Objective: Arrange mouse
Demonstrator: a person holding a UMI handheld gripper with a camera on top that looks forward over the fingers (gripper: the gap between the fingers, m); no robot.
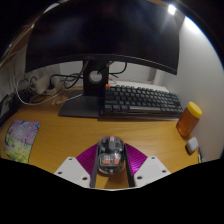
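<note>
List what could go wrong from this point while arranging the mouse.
1. The mouse sits between the pads; if the grip is loose, it may slip out.
2. The keyboard lies just beyond; pushing forward could bump it.
3. The yellow container beside the keyboard could be knocked over on a sideways swing.
</note>
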